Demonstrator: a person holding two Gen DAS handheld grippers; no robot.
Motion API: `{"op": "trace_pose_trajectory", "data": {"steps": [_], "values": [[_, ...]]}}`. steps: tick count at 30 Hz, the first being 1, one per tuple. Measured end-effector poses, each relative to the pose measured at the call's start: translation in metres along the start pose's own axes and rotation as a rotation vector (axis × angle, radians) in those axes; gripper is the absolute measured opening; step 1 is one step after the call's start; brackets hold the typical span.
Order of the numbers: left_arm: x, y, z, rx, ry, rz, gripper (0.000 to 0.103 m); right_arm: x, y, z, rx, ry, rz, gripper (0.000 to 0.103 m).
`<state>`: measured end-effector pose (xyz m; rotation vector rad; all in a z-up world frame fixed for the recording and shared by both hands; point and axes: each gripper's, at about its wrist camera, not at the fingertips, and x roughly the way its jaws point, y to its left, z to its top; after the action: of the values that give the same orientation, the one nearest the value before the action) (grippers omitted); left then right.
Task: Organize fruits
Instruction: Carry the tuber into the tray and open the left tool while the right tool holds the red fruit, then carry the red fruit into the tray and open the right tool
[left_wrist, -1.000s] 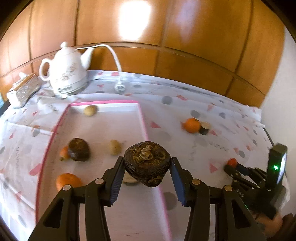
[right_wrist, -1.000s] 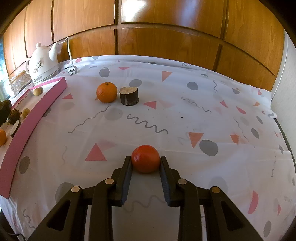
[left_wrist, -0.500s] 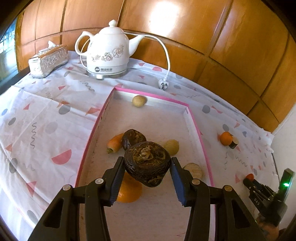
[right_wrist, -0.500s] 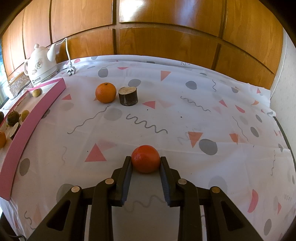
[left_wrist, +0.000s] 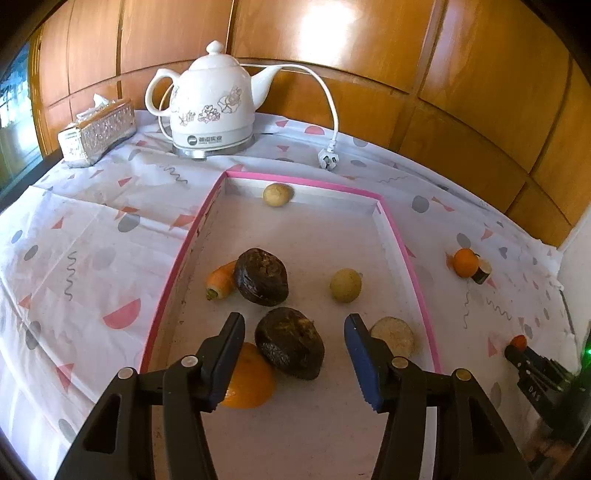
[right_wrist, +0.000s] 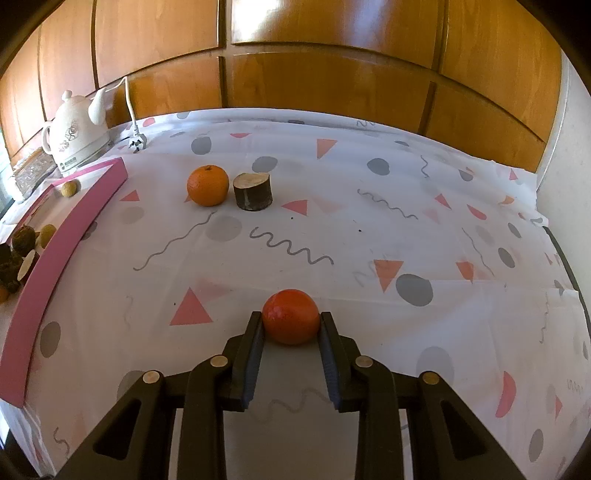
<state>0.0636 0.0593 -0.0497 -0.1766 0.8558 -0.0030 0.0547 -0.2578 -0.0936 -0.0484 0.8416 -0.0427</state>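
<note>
While the left gripper (left_wrist: 294, 338) gapes (just opening) over dark fruit (left_wrist: 290, 343), the right gripper (right_wrist: 291, 325) clamps a tomato (right_wrist: 290, 316).

Tray rim (left_wrist: 402, 243): pink, you see.
Cloth (right_wrist: 369, 240): white, grey dots, pink triangles.
Kettle (left_wrist: 210, 107): white, floral.
Held fruit (right_wrist: 290, 316): red-orange.

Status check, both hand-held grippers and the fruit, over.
Left hand-held gripper just opened, dark fruit loose in pink tray. Right hand-held gripper shut on red fruit. Nothing blocking.
</note>
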Motion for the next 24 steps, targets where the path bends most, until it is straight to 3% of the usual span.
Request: {"op": "trace_pose_trajectory", "data": {"steps": [9,17,24], "values": [[-0.008,-0.013,-0.006,0.050,-0.021,0.027,0.059,-0.007,0.038,0.007,-0.020,0.035,0.169,0.029],[-0.017,-0.007,-0.006,0.044,-0.052,0.049,0.062,-0.038,0.097,0.018,-0.114,-0.011,0.355,0.029],[-0.025,0.003,-0.004,0.019,-0.075,0.064,0.065,-0.053,0.141,0.022,-0.187,-0.025,0.457,0.029]]}}
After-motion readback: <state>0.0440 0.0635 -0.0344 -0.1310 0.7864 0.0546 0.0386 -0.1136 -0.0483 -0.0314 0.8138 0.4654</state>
